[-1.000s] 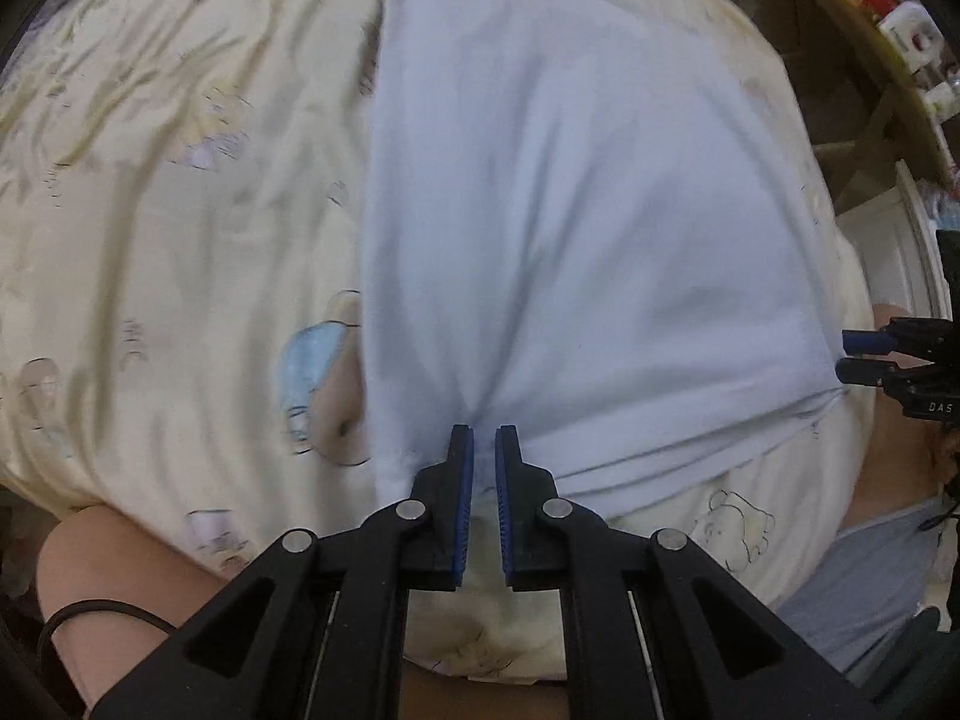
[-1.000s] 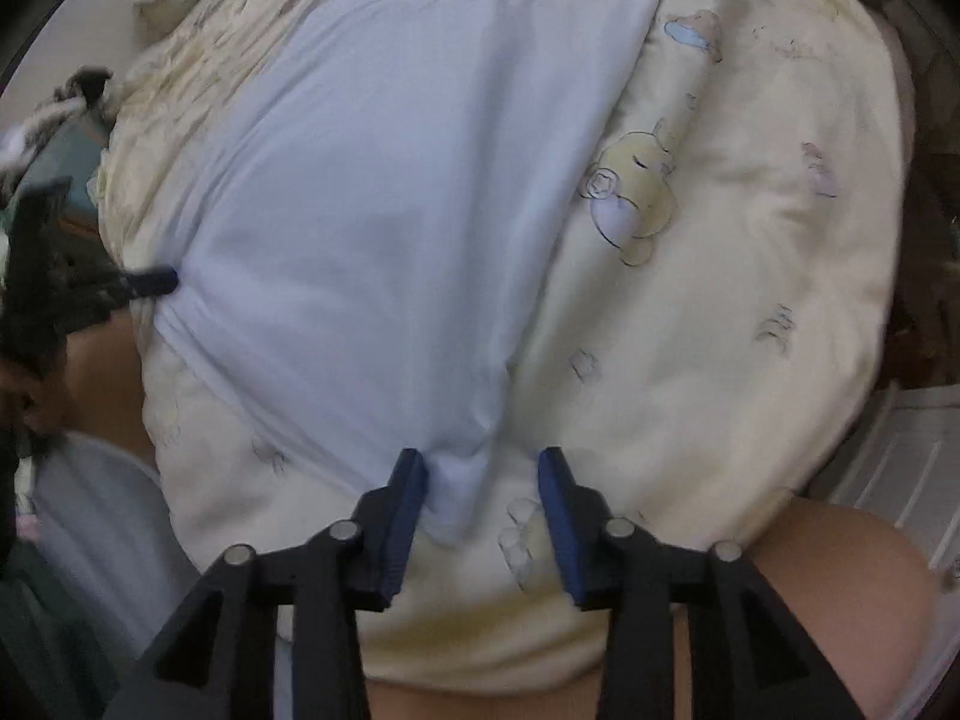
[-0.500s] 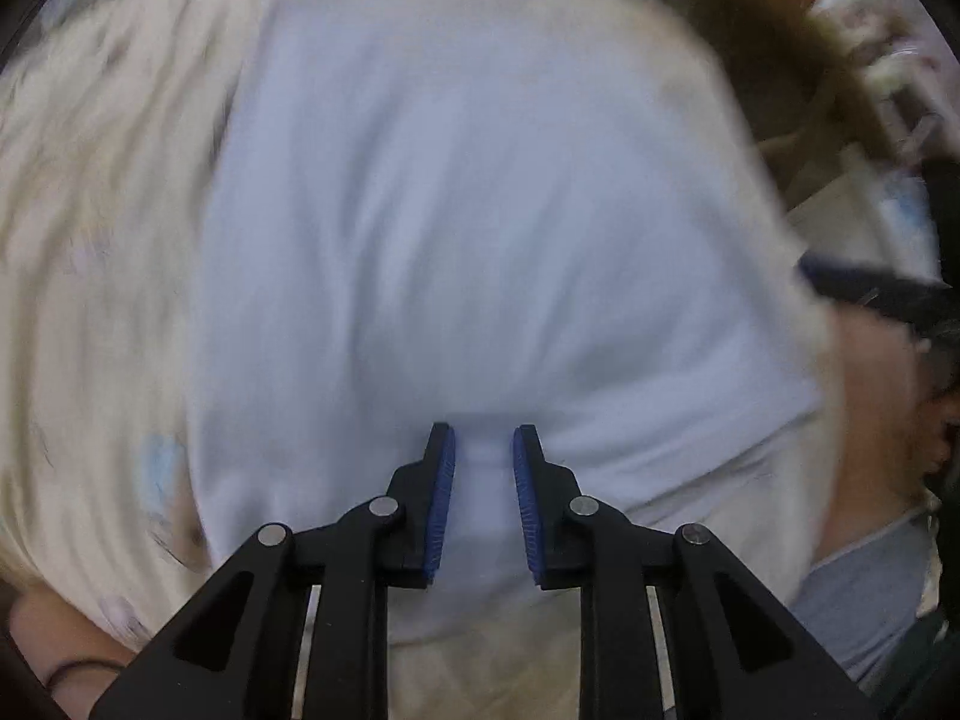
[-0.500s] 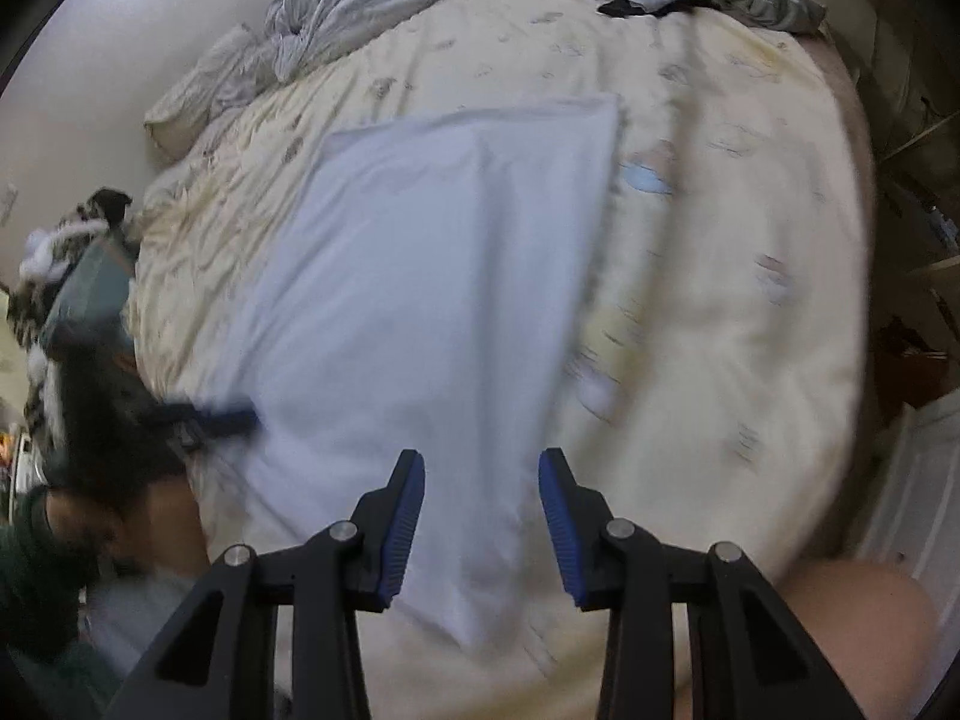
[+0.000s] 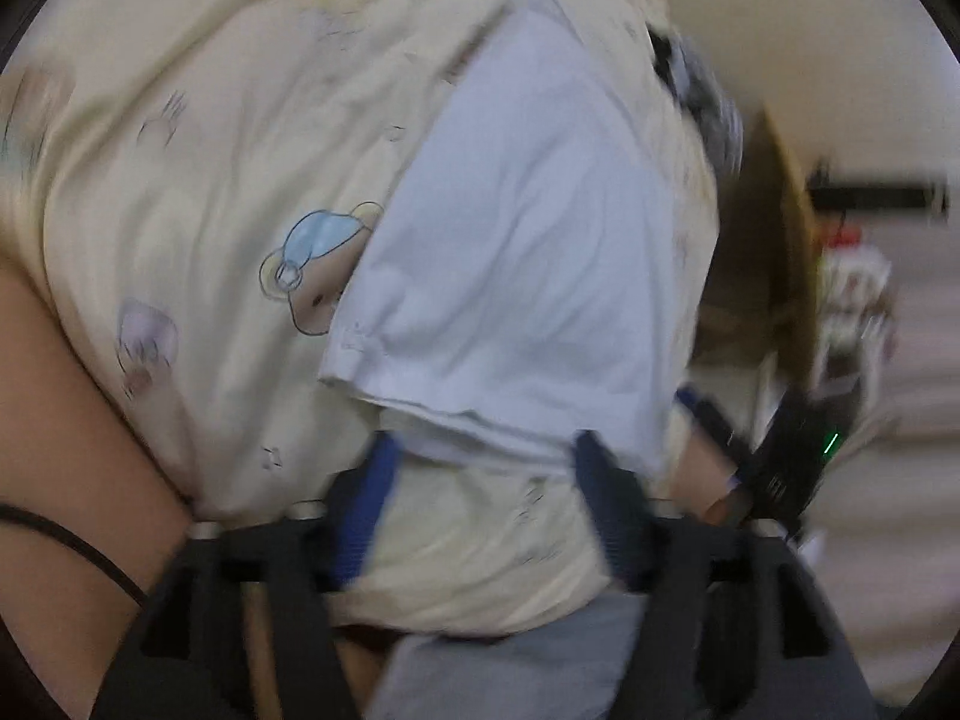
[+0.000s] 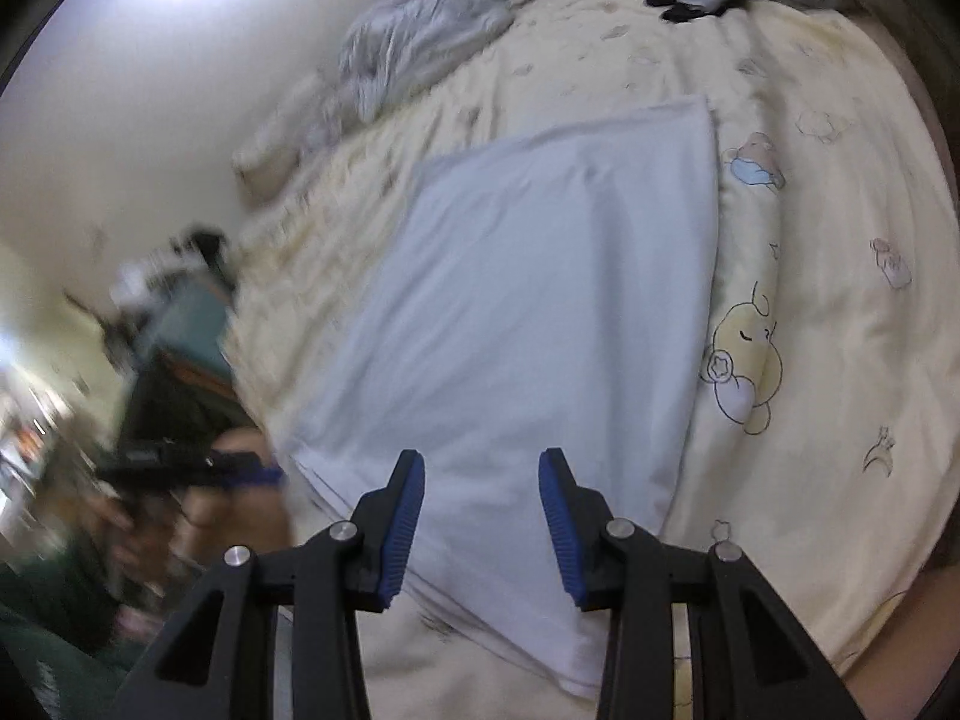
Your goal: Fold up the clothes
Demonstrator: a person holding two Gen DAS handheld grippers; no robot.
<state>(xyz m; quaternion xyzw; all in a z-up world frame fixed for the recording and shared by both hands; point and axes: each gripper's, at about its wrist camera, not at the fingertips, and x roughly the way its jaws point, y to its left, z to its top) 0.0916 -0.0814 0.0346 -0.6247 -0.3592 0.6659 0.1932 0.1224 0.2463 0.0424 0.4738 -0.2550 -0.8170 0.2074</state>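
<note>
- The folded pale blue garment point(image 6: 528, 312) lies flat on the cream cartoon-print bedsheet point(image 6: 840, 300).
- Left claw point(image 5: 480, 516): one second ago pinched on the garment's near edge; now its jaws are opening, with that edge just ahead of them and no longer gripped.
- Right claw point(image 6: 480, 516): jaws stand apart as before, hovering above the garment's near corner, gripping nothing.
</note>
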